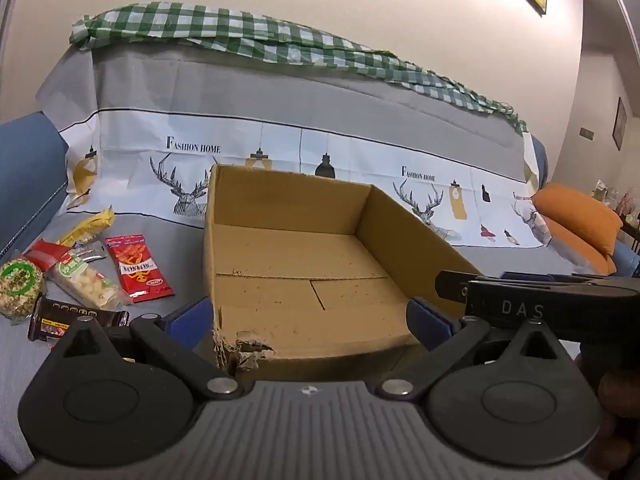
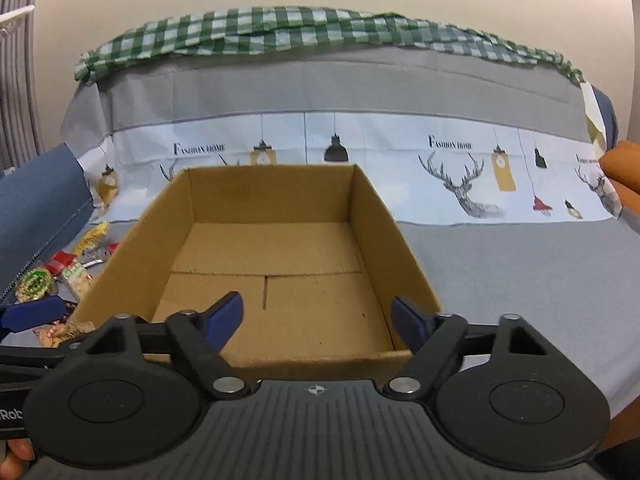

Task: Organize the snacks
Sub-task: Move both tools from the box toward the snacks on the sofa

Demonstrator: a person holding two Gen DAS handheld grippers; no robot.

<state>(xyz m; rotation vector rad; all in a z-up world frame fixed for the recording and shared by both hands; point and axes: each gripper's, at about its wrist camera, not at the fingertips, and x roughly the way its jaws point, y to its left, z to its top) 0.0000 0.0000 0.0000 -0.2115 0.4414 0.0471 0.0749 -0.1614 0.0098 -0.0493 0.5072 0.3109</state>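
An open, empty cardboard box [image 1: 400, 232] [image 2: 384, 248] sits on the grey sofa cover, its near left corner torn. Left of it lie several snacks: a red packet [image 1: 140, 268], a clear pack of pale pieces [image 1: 86, 284], a round green-labelled snack [image 1: 20, 288] [image 2: 34, 284], a dark bar [image 1: 76, 320] and a yellow packet [image 1: 90, 226] [image 2: 94, 236]. My left gripper [image 1: 310, 320] hovers open before the box's near wall, holding nothing. My right gripper [image 2: 318, 318] is open over the box's near edge, nothing between its blue pads. It shows beside the left one [image 1: 540, 300].
The sofa back carries a grey cover printed with deer and lamps [image 2: 464, 188] and a green checked cloth [image 1: 240, 36] on top. Orange cushions [image 1: 576, 216] lie at the right end, and a blue sofa arm [image 1: 28, 168] rises at the left.
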